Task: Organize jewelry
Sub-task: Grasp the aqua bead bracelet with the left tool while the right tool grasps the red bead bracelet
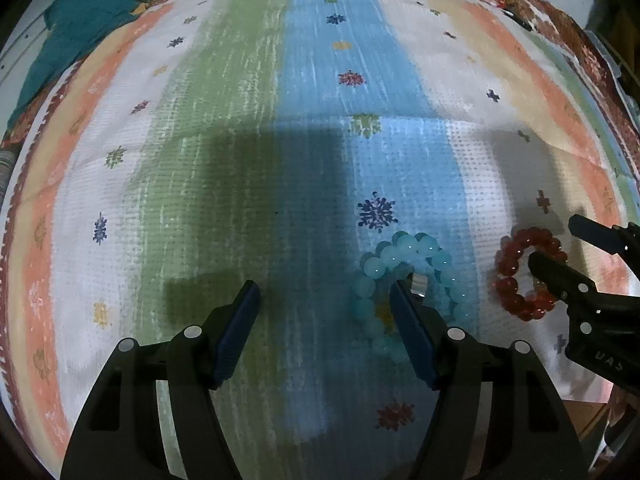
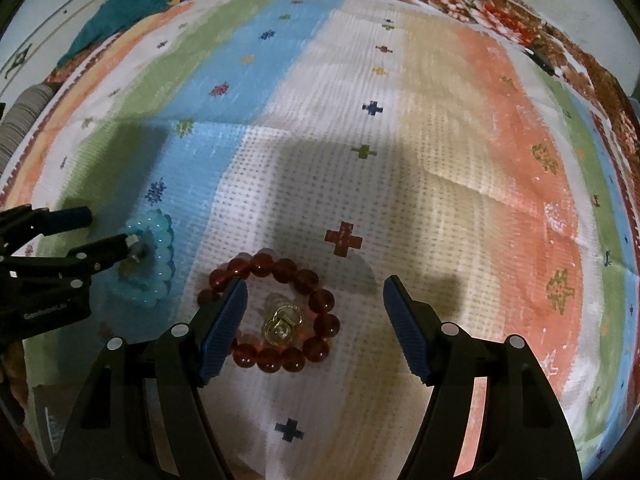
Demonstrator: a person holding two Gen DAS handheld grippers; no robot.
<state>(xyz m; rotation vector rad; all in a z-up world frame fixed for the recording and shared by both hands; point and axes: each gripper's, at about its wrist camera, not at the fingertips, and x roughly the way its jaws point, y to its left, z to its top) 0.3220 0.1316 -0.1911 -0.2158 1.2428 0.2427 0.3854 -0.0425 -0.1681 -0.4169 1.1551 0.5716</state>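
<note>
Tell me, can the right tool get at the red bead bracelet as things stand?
Probably yes. The right tool is open and pointed down at the red bead bracelet, with one finger inside the ring and one outside. Nothing covers it; the left tool is busy at the blue bracelet beside it.

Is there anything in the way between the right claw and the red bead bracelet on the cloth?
Nothing visible blocks it. The right claw is open just above the red bead bracelet, one finger over its left beads. The blue bead bracelet lies apart to the left, under the left claw.
</note>
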